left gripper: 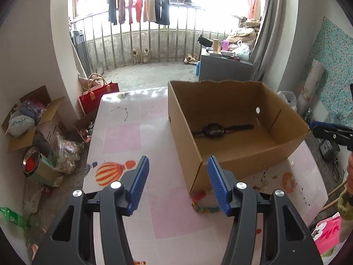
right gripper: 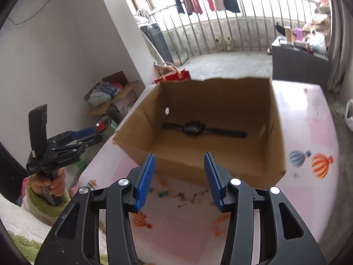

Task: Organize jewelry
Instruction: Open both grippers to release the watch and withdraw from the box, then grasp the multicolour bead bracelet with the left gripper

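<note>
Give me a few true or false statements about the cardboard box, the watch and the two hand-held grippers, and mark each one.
1. A black watch lies on the floor of the cardboard box. True.
2. The left hand-held gripper is shut on a bracelet. False: its jaws stand open with nothing between them.
3. The box stands on the table. True.
4. The right hand-held gripper holds the watch. False: it is open and empty, and the watch lies in the box.
5. An orange beaded bracelet lies inside the box. False: it lies on the table outside the box.
</note>
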